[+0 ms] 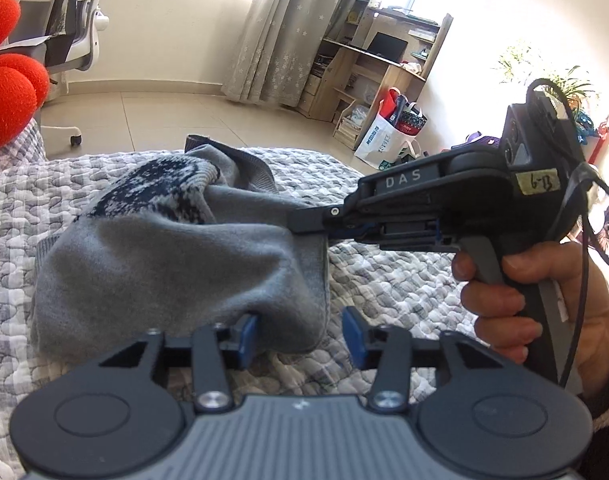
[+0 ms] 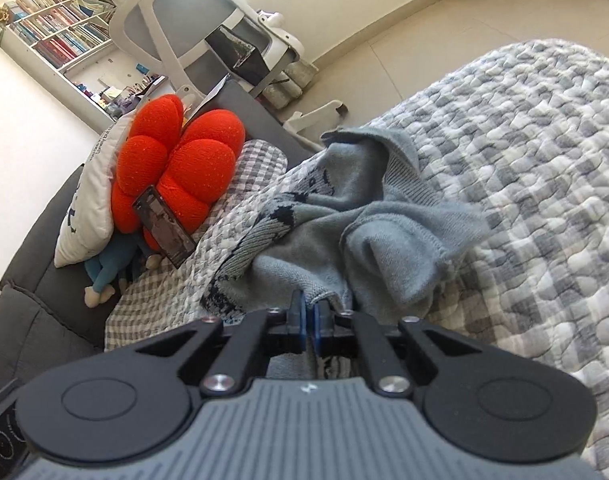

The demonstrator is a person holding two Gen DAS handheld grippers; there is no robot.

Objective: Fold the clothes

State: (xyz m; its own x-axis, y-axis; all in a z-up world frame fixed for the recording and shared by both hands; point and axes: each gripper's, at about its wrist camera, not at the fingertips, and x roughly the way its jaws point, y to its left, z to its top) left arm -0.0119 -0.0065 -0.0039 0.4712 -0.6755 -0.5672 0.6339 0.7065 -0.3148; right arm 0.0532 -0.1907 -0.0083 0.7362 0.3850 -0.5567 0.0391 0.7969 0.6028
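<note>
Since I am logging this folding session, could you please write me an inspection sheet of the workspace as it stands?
Surface: grey-and-white quilted bedspread, rumpled under the garment.
Job's things: one grey sweater with a dark knit pattern, bunched up, not yet folded, partly lifted.
Clutter: red flower cushion, white pillow, blue plush toy and a dark card at the bed's head.
Grippers: left gripper open, one pad touching the sweater; right gripper shut on a sweater edge.
Cables: black cable looping off the right gripper's handle, clear of the garment.
Surroundings: office chair, bookshelf, curtain, wooden desk, white shopping bag, tiled floor.
</note>
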